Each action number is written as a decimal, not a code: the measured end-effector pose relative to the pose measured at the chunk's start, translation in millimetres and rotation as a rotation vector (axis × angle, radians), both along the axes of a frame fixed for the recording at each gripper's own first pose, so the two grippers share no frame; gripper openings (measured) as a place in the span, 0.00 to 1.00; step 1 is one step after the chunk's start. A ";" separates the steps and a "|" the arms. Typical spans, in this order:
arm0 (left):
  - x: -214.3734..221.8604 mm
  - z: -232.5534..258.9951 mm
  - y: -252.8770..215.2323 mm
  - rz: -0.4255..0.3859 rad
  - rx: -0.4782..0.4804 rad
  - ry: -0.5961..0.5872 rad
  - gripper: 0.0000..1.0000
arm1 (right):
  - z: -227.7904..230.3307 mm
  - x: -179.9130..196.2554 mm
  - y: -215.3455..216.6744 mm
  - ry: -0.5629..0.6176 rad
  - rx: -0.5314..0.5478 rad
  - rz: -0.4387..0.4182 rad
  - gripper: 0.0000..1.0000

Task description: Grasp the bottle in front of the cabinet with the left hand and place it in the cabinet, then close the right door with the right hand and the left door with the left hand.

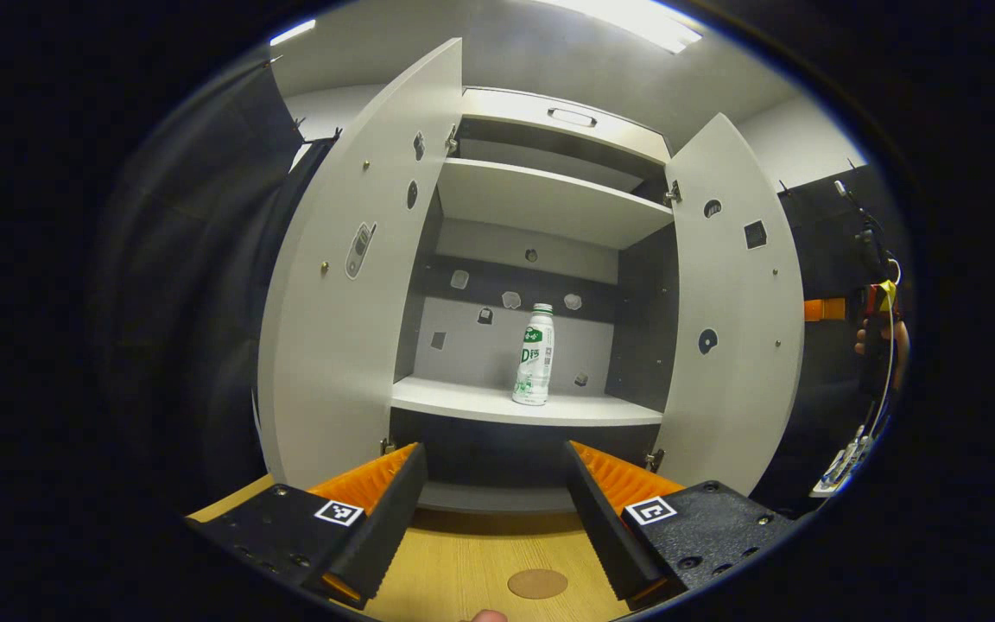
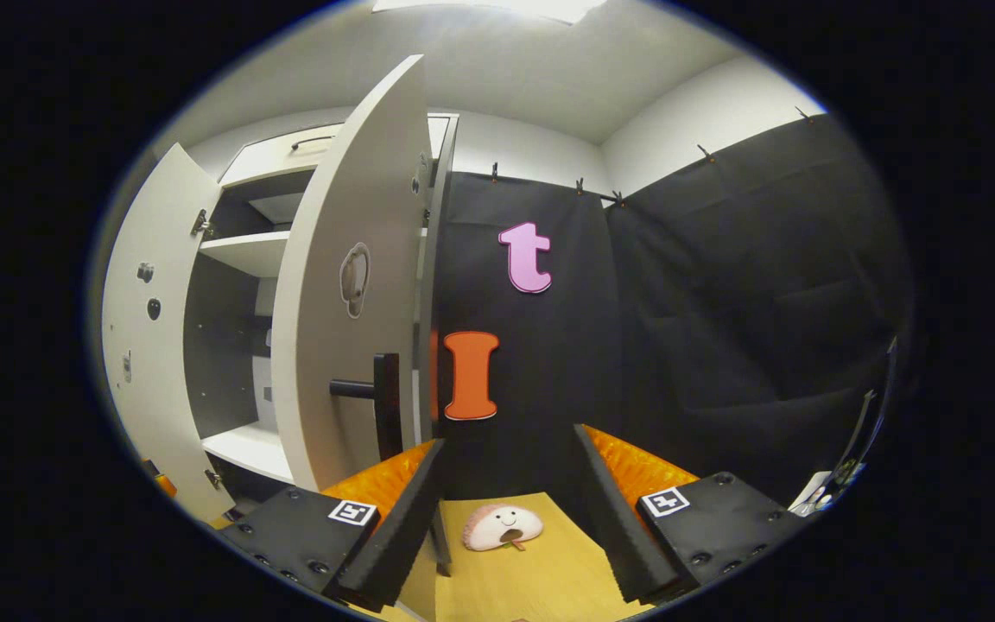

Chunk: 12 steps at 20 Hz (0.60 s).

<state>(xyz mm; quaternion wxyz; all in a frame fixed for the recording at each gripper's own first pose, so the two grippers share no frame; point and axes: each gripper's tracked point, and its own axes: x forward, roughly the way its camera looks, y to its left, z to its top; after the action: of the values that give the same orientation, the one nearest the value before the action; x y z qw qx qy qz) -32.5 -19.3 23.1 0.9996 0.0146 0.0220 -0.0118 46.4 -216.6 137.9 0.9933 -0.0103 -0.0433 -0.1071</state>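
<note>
A white bottle with a green label stands upright on the middle shelf of the white cabinet, right of centre. Both doors are swung wide: the left door and the right door. My left gripper is open and empty, in front of the cabinet and well short of the bottle. In the right gripper view I see the right door from its outer side, with its black handle just left of my open, empty right gripper. The left door shows beyond it.
The cabinet stands on a wooden table bearing a brown round disc. A pale, smiling flat figure lies on the table between my right fingers. A hand shows past the right door. An upper shelf is bare.
</note>
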 end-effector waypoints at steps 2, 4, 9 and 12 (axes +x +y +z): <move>1.4 1.9 1.9 0.004 0.002 -0.004 0.95 | -1.1 1.3 12.3 0.003 0.016 0.029 1.00; 1.0 3.4 5.5 0.009 0.005 -0.006 0.95 | -1.9 2.6 24.0 0.007 0.018 0.046 0.95; 1.3 11.6 18.9 0.042 0.010 -0.023 0.97 | -3.1 9.5 56.9 0.033 0.007 0.094 0.95; -0.6 14.0 26.9 0.057 0.019 -0.026 0.95 | -3.9 20.9 81.1 0.036 -0.003 0.142 0.95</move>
<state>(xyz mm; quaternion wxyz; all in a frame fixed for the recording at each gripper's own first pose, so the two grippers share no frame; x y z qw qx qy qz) -33.0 7.6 37.1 0.9995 0.0235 0.0093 0.0172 67.3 -135.6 134.0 0.9990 -0.0109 -0.0260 -0.0361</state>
